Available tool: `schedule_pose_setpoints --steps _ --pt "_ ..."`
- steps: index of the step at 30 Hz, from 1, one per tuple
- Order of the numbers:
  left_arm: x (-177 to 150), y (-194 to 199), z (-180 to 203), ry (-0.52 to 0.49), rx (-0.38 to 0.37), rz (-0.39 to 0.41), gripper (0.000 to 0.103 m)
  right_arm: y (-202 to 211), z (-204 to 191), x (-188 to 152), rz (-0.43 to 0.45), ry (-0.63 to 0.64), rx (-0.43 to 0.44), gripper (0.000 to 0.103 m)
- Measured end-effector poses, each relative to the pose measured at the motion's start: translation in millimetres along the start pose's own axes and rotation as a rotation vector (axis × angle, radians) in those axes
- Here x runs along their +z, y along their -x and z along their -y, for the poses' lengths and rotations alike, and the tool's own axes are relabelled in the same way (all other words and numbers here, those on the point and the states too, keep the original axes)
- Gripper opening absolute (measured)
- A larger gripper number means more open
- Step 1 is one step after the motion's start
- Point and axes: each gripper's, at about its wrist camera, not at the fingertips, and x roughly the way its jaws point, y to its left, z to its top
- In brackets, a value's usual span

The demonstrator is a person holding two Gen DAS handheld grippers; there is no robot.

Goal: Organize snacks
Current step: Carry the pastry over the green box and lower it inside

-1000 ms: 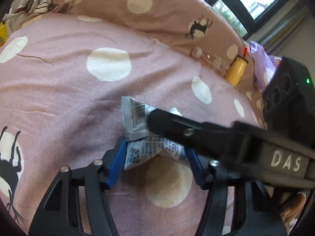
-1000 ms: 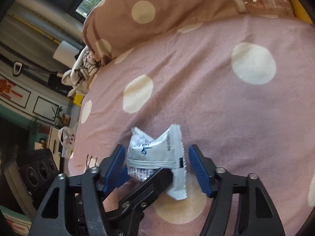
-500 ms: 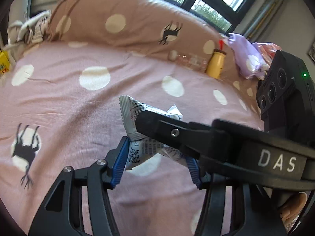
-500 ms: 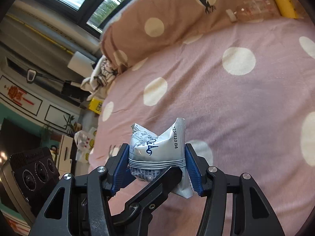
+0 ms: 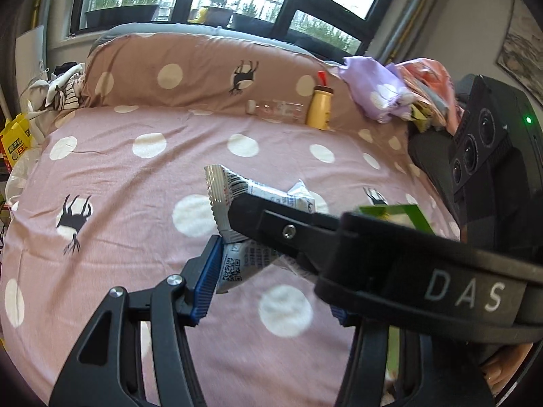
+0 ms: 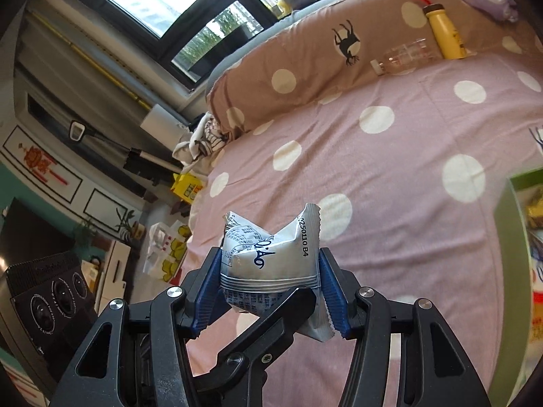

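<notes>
Step in hand: carry phase. Right hand-held gripper (image 6: pixel 269 283) pinches the white snack packet (image 6: pixel 269 254) between both blue pads, held clear above the pink spotted bed (image 6: pixel 390 169). Left hand-held gripper (image 5: pixel 271 268) also brackets the packet; left pad touches it, right pad hidden, so grip cannot be told. Green box (image 6: pixel 512 237) at right edge holds other wrappers. Next, likely: carry packet over its rim, then release

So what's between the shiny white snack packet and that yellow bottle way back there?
Only bare pink spotted bedspread. In the right wrist view, nothing lies between the snack packet, pinched in the right hand-held gripper, and the yellow bottle.
</notes>
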Motion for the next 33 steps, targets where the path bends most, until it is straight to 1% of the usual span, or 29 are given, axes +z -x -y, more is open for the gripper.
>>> schedule_pose_setpoints --steps 8,16,24,33 --pt "-18.5 23.8 31.1 -0.036 -0.023 0.003 0.055 39.2 -1.7 -25.6 0.033 0.000 -0.017 0.058" --pt "-29.0 29.5 61.3 -0.088 -0.052 -0.014 0.055 71.4 13.1 -42.7 0.073 -0.037 -0.036 0.058" --pt "-34.8 20.3 93.0 -0.147 -0.100 -0.042 0.055 100.5 37.0 -52.2 0.121 -0.090 -0.069 0.058" --pt "-38.4 -3.3 131.1 -0.224 -0.185 -0.088 0.055 130.4 73.7 -58.1 0.186 -0.175 -0.134 0.058"
